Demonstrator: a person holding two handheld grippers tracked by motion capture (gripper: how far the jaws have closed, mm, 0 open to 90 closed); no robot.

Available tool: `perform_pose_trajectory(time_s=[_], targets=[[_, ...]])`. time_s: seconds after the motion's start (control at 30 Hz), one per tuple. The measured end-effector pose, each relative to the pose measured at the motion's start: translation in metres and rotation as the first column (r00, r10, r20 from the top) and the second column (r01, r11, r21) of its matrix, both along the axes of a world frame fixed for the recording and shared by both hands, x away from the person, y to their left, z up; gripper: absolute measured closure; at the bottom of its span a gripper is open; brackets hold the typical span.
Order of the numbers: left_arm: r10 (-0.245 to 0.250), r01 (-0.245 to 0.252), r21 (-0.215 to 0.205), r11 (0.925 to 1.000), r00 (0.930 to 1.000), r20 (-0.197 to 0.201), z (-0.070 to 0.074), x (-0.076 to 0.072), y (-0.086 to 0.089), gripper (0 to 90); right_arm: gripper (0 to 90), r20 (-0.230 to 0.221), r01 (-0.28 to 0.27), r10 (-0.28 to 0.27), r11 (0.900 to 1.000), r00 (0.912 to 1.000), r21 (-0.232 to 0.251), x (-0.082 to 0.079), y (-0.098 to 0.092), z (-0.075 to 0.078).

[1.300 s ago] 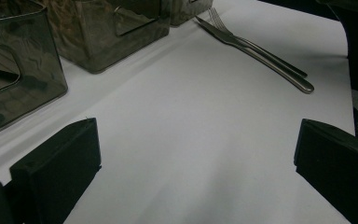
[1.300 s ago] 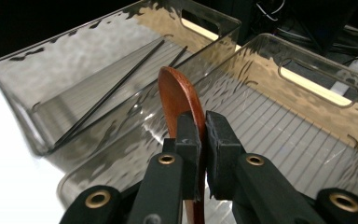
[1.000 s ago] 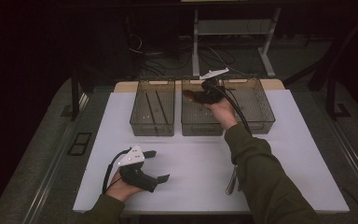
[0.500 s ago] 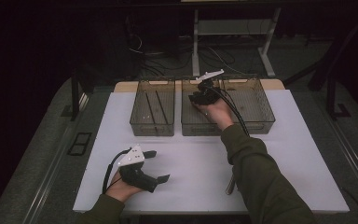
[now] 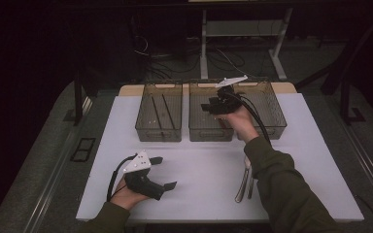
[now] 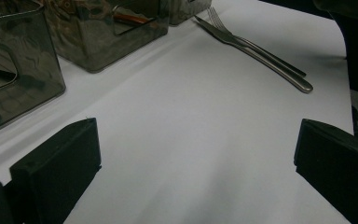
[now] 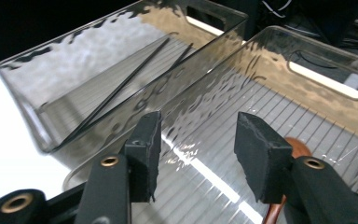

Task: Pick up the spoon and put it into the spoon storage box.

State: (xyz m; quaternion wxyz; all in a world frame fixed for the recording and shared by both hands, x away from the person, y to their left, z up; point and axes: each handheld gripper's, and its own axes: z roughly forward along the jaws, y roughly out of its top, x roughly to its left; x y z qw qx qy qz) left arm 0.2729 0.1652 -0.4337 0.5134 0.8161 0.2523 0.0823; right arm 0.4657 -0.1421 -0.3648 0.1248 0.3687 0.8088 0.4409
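The right gripper, jaws just opening and empty over the middle bin, has the fork and knife at six o'clock, lengthwise toward it.

no readable text, no labels, no brands, no numbers
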Motion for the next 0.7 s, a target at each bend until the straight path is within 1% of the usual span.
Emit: perform_pose_trajectory(time_s=[0.13,0.2,0.23,0.4,0.47,0.57,0.7], targets=[[0.004,-0.004,-0.006,1.0000,1.0000,-0.007,-0.001,0.002,0.001,0.0,46.6,0.000,-0.026,0.026,1.000,0.9996,0.011,-0.013,-0.011,0.001],[0.003,-0.003,-0.007,1.0000,1.0000,-0.007,-0.001,0.002,0.002,0.0,45.9,-0.006,-0.031,0.031,0.999,0.9995,0.020,-0.020,-0.015,0.002],[0.004,-0.004,-0.010,0.9999,1.0000,-0.007,-0.001,0.002,0.002,0.0,45.7,0.002,-0.044,0.044,0.999,0.9990,0.021,-0.024,-0.019,0.002],[0.002,-0.002,-0.009,1.0000,1.0000,-0.009,-0.002,0.003,0.000,0.0,44.4,0.013,-0.061,0.060,0.998,0.9981,0.033,-0.043,-0.033,0.002],[0.000,0.000,-0.007,1.0000,1.0000,-0.010,-0.001,0.003,-0.001,0.0,44.1,0.024,-0.073,0.073,0.997,0.9971,0.028,-0.051,-0.039,0.002],[-0.001,0.001,-0.007,1.0000,0.9999,-0.011,-0.002,0.004,-0.002,0.0,43.7,0.020,-0.079,0.078,0.996,0.9967,0.028,-0.061,-0.046,0.002],[-0.003,0.003,-0.005,1.0000,1.0000,-0.008,-0.001,0.004,-0.002,0.0,43.3,0.027,-0.081,0.080,0.996,0.9964,0.032,-0.072,-0.057,0.001]])
